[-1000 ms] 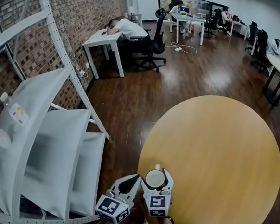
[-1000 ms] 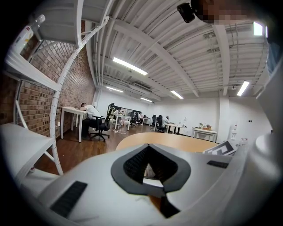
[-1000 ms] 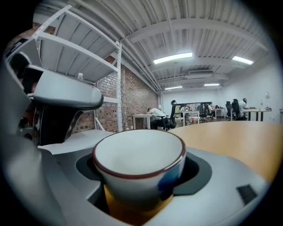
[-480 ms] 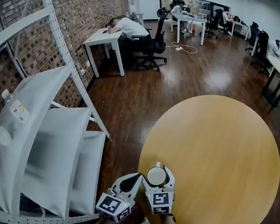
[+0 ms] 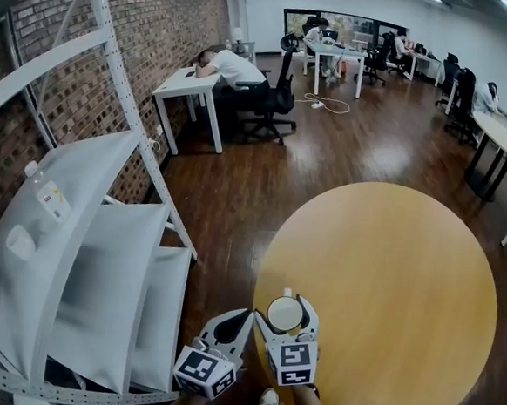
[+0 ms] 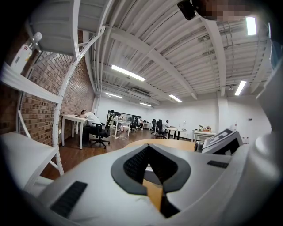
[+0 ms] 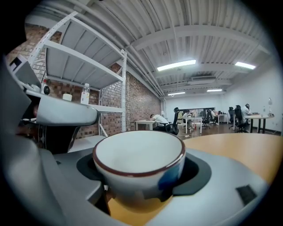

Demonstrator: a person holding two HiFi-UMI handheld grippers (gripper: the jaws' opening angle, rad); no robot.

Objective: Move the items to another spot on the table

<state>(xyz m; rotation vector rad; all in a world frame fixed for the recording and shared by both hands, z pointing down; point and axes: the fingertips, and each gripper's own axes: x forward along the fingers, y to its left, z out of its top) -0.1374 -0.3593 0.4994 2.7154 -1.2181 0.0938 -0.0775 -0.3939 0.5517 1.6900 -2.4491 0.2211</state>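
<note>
The white cup [image 5: 285, 313], dark red at the rim, is low in the middle of the head view, clamped by its wall in the right tongs [image 5: 285, 307] at the lower-left edge of the round bench [image 5: 391, 282]. I can't tell if it's lifted. The left tongs [image 5: 244, 317], just beside it, are closed on nothing. That rounded wall could slip from the grip, and this near the edge the cup might drop to the floor [image 5: 228, 208]. A knock from the left tongs could do the same.

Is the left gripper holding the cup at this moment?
No, the cup sits clamped in the right gripper, while the left gripper has its jaws together with nothing between them.
</note>
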